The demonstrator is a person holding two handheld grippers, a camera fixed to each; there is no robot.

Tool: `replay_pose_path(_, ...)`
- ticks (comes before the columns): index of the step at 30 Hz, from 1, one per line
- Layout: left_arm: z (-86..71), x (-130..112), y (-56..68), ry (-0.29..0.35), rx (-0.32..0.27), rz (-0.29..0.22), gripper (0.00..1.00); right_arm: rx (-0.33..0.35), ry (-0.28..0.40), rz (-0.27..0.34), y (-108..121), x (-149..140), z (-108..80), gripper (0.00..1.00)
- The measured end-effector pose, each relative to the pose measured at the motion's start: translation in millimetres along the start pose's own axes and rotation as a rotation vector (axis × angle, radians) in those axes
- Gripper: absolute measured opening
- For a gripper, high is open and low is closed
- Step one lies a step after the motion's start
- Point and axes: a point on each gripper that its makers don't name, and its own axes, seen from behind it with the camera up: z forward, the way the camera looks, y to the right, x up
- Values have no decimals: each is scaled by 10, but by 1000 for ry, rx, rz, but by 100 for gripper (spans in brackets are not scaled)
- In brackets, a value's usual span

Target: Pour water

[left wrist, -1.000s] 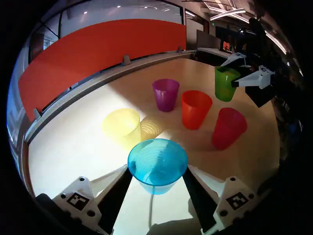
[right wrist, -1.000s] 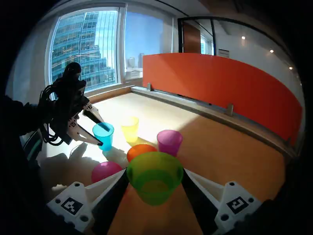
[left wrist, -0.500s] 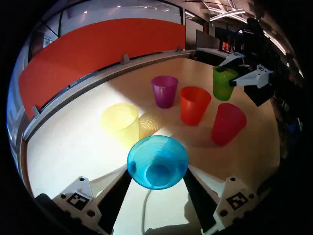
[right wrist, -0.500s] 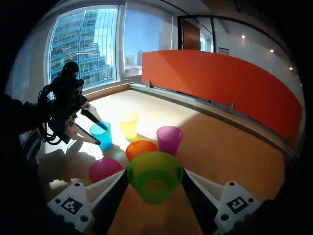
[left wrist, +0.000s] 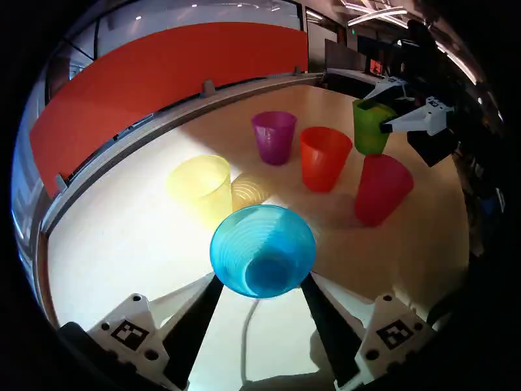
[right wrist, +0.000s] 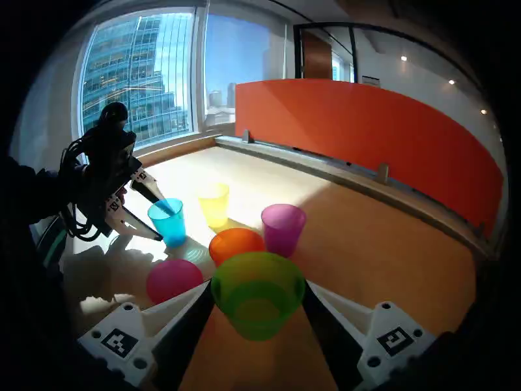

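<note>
Left gripper view: left gripper [left wrist: 260, 281] closed on a blue plastic cup [left wrist: 262, 251], a finger pressing each side; cup tipped, mouth toward the camera; inside looks plain blue, water cannot be told. On the wooden table [left wrist: 111, 247] beyond it: yellow cup [left wrist: 200, 189] nearest; purple cup [left wrist: 273, 135] and orange cup [left wrist: 323, 158] side by side; red cup [left wrist: 381, 189] just beside the orange one. All four upright, contents not visible. Behind the red cup, the right gripper [left wrist: 384, 117] grips a green cup [left wrist: 368, 127]; orange partition [left wrist: 163, 72] along the far table edge.

Right gripper view: right gripper [right wrist: 258, 287] clamped on the green cup [right wrist: 258, 316], upright; darker green at the bottom, liquid uncertain. Orange cup [right wrist: 233, 242] directly ahead, almost touching its rim; red cup [right wrist: 173, 279] left; purple cup [right wrist: 282, 228] right; yellow cup [right wrist: 213, 203] farther back. Left gripper [right wrist: 151, 214] holds the blue cup [right wrist: 167, 221] near the yellow one; a dark sleeve [right wrist: 36, 195] behind it; windows [right wrist: 130, 85] beyond.
</note>
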Motion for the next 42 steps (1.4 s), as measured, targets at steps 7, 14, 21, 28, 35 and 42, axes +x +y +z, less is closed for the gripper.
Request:
replay_pose_path(7, -50, -126, 30, -21, 3, -10, 85, 1, -14, 5, -32, -119, 54, 92)
replay_pose_path(14, -131, -215, 58, -29, 12, -14, 85, 1, -26, 8, -46, -225, 113, 92)
replay_pose_path(21, -207, -279, 59, -32, 19, -21, 85, -3, -43, 4, -38, -329, 170, 92)
replay_pose_path(28, -255, -275, 52, -29, 25, -26, 85, -5, -56, -7, -62, -388, 189, 92)
replay_pose_path(35, -275, -292, 48, -32, 26, -32, 85, -10, -56, -10, -76, -416, 178, 92)
replay_pose_path(42, -282, -299, 39, -31, 30, -32, 85, -20, -54, -4, -73, -444, 148, 94)
